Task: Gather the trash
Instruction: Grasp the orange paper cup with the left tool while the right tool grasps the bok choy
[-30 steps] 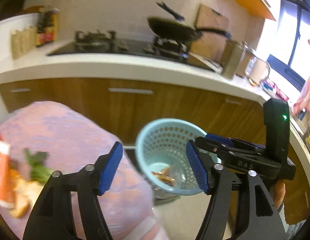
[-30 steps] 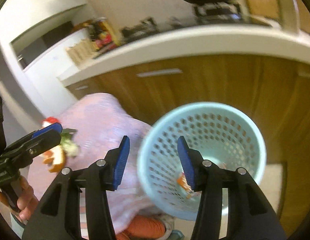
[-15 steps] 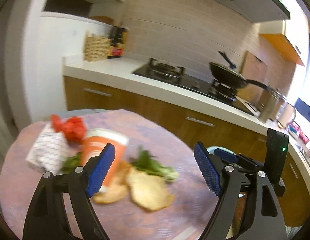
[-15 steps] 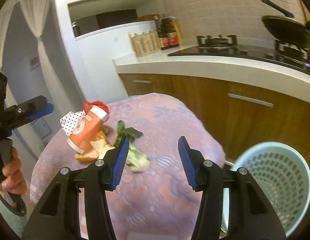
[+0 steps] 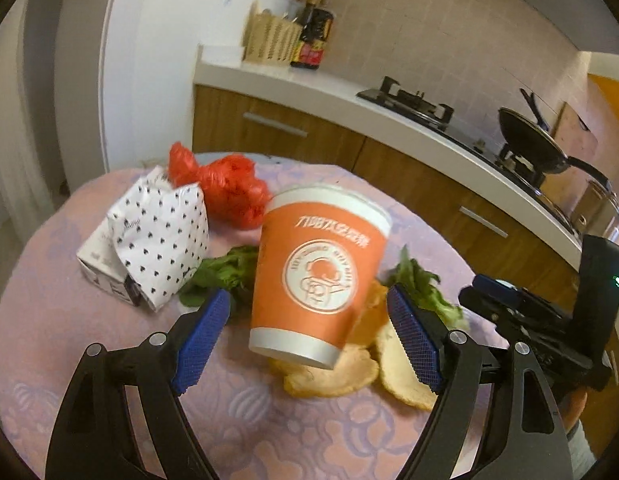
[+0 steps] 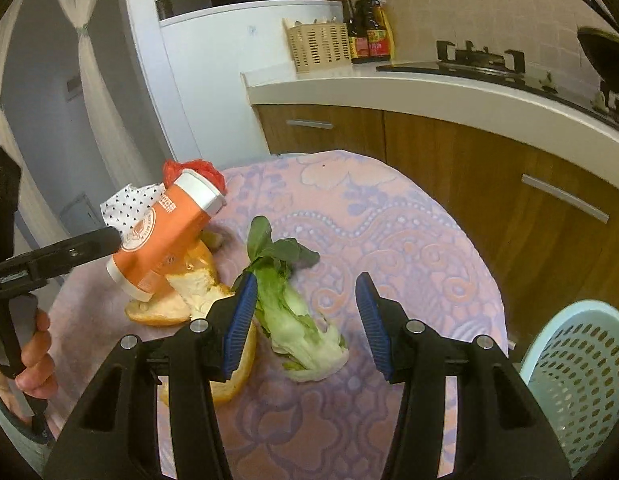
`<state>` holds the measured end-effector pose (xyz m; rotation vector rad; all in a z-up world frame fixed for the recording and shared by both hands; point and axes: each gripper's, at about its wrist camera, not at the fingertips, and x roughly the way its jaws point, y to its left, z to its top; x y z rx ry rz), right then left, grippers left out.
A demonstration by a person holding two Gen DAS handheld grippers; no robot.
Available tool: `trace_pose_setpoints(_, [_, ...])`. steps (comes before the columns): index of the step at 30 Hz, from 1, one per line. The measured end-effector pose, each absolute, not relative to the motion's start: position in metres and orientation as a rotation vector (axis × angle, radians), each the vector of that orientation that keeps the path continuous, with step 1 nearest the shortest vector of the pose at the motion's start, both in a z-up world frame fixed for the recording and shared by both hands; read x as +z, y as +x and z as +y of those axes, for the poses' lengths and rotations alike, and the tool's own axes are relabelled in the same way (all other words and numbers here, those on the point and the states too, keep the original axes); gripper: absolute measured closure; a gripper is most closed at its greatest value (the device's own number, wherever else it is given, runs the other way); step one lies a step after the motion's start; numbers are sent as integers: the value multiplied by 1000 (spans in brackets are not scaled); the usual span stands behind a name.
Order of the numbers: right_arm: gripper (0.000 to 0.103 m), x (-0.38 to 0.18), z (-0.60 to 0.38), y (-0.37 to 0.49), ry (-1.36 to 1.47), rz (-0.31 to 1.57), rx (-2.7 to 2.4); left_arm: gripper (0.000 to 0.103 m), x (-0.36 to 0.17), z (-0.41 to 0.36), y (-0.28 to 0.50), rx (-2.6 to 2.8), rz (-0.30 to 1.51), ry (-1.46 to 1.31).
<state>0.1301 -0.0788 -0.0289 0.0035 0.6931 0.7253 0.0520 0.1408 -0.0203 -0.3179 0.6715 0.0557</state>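
Observation:
An orange paper cup leans tilted on pale fruit peels on the round table with a pink patterned cloth. My left gripper is open, its blue pads on either side of the cup's lower part, apart from it. The cup also shows in the right wrist view. My right gripper is open just above a green leafy vegetable stalk. A dotted white paper bag and a crumpled red plastic bag lie behind the cup.
A light blue perforated bin stands on the floor right of the table. Wooden kitchen cabinets with a white counter, stove and pan run behind. More leaves lie right of the cup.
Both grippers swung left from the blue bin to the table. The left one closed in on the orange cup, the right one on the vegetable stalk. Both stayed open.

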Motion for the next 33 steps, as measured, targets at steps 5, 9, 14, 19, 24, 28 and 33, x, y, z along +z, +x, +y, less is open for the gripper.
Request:
trace_pose_setpoints(5, [55,-35,-71,137,-24,752,737,25,-35,147,60,60,677,-372])
trace_pose_setpoints(9, [55,-38,-60,134,-85,764,729,25,-44,149,60,34,663,-416])
trace_pose_setpoints(14, [55,-39,-54,129,-133,760,711,40,-46,150,60,6,639,-438])
trace_pose_setpoints(19, [55,-43,-56,137,-105,803,709,42,-43,152,53,2,594,-445])
trace_pose_setpoints(24, [55,-47,-54,141,-104,833,707,43,-39,155,43,-10,549,-464])
trace_pose_setpoints(28, [55,-50,-46,141,-145,860,716,43,-37,153,40,-19,541,-457])
trace_pose_setpoints(33, [69,-48,-42,131,-190,820,712,43,-37,153,36,-17,533,-450])
